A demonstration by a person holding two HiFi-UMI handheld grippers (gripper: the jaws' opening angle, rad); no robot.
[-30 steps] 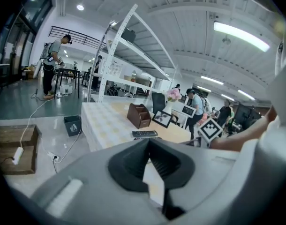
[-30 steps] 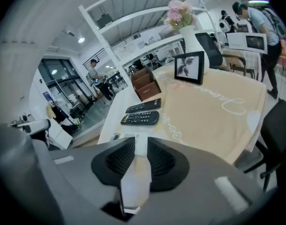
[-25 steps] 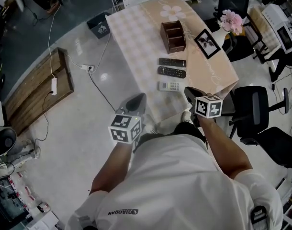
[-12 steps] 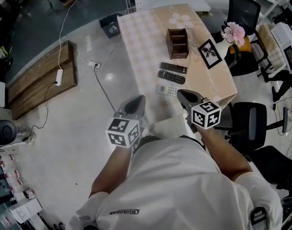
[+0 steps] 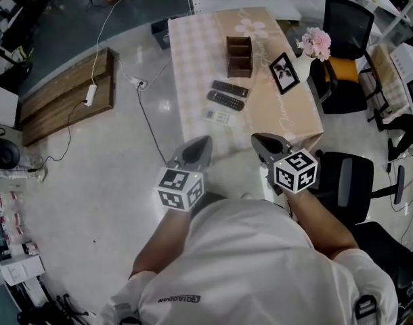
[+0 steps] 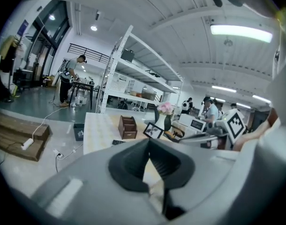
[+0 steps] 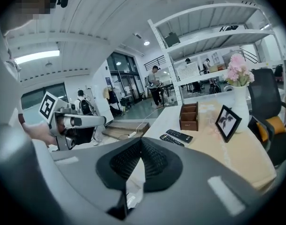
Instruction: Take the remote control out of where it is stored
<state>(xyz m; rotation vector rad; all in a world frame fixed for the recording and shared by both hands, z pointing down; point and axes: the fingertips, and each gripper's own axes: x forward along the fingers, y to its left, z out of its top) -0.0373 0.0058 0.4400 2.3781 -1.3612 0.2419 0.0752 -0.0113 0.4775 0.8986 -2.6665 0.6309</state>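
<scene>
Jaws: left gripper (image 5: 201, 144) and right gripper (image 5: 262, 143) are both clenched and empty, well apart from the counter (image 5: 193, 59).
Remotes: upper black remote (image 5: 230, 88), lower black remote (image 5: 225, 100) and white remote (image 5: 219, 117) lie flat near the wooden holder (image 5: 239, 55), outside it.
Advice: probably release the jaws before reaching, then grip across a remote's narrow sides.
Writing: shirt print and remote labels are not legible.

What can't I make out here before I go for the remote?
- Wooden organizer interior: too small in head view, dark in both gripper views; contents unclear.
- White remote: buttons too small in head view; largely blocked by the jaws in both gripper views.
</scene>
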